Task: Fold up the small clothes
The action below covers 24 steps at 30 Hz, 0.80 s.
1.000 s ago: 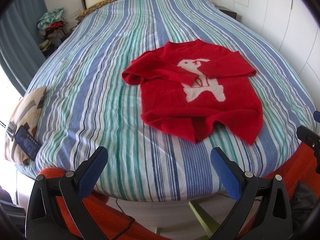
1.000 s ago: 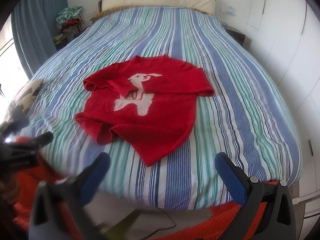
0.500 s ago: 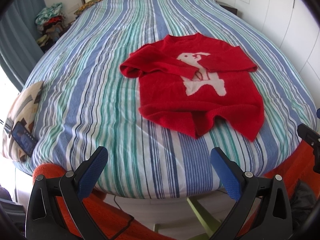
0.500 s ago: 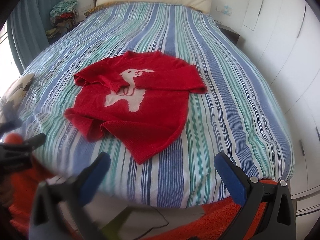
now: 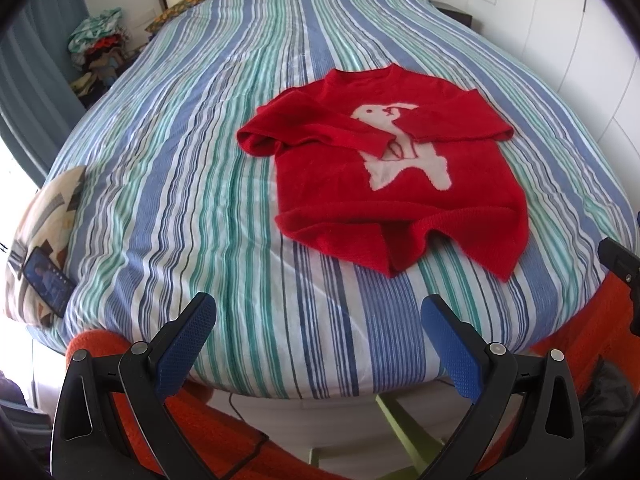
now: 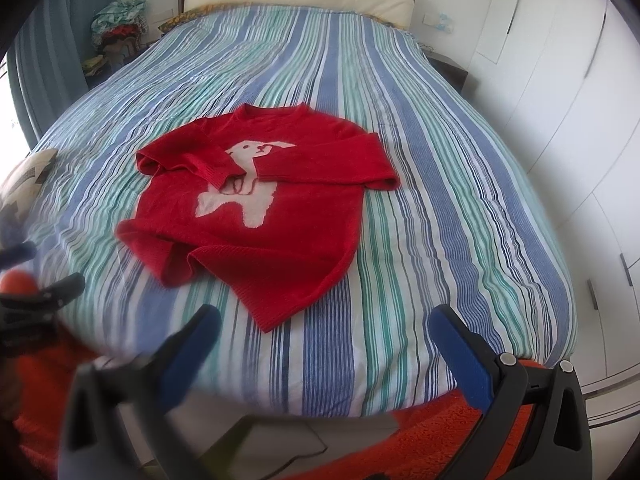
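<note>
Left wrist view. The left gripper [image 5: 316,312] hangs over the foot of the bed, its blue-padded fingers [image 5: 192,328] spread wide and holding nothing. The small red knitted sweater with a white animal motif [image 5: 384,176] lies flat on the blue, green and white striped bedspread [image 5: 192,152], toward 1 o'clock from the gripper and well apart from it — both sleeves folded inward across the chest, the hem rumpled at its near edge. A patterned cushion [image 5: 48,216] with a dark phone [image 5: 47,282] resting on it sits at 9 o'clock, at the bed's edge. A heap of mixed clothes [image 5: 100,52] lies at 11 o'clock, beside the bed.

Right wrist view. The right gripper [image 6: 324,320] likewise stands with fingers [image 6: 460,344] parted and empty — the left one blurred. The sweater [image 6: 260,216] lies toward 11 o'clock, on the bedspread [image 6: 440,184]; white wardrobe doors [image 6: 568,92] stand at 2 o'clock.
</note>
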Tool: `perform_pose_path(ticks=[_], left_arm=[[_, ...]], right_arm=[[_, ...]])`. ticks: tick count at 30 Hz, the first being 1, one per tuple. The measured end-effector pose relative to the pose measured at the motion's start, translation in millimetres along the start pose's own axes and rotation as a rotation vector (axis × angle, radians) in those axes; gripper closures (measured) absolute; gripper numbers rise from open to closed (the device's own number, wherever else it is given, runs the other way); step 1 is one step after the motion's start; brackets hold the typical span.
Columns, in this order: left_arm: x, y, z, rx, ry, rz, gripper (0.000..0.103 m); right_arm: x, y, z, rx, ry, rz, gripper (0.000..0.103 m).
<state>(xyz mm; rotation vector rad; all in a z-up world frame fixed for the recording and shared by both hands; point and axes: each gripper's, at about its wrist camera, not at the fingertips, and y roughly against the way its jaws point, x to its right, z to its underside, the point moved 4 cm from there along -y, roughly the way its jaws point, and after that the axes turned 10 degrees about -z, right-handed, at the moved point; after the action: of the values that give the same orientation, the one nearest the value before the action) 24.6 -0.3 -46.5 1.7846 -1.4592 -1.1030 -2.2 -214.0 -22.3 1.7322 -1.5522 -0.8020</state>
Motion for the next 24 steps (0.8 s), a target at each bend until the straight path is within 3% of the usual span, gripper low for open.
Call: perform_pose_path(ticks=[13, 19, 22, 24], left_arm=[[-4.1, -7.5, 2.9, -0.015, 0.016, 0.002, 0.001], [-9.1, -38.0, 0.6, -0.077, 0.104, 0.148, 0.001], [-4.8, -66.1, -4.8, -0.123, 0.151, 0.255, 0.001], [3.9, -88.7, -9.3, -0.171, 0.18, 0.334, 0.001]], right_arm=[[-2.6, -0.8, 0.1, 0.002, 0.0, 0.0, 0.0], [3.4, -7.4, 1.4, -0.006, -0.001, -0.033, 0.0], [8.8, -18.9, 6.1, -0.015, -0.018, -0.143, 0.0], [15.7, -39.3, 13.1, -0.032, -0.08, -0.314, 0.0]])
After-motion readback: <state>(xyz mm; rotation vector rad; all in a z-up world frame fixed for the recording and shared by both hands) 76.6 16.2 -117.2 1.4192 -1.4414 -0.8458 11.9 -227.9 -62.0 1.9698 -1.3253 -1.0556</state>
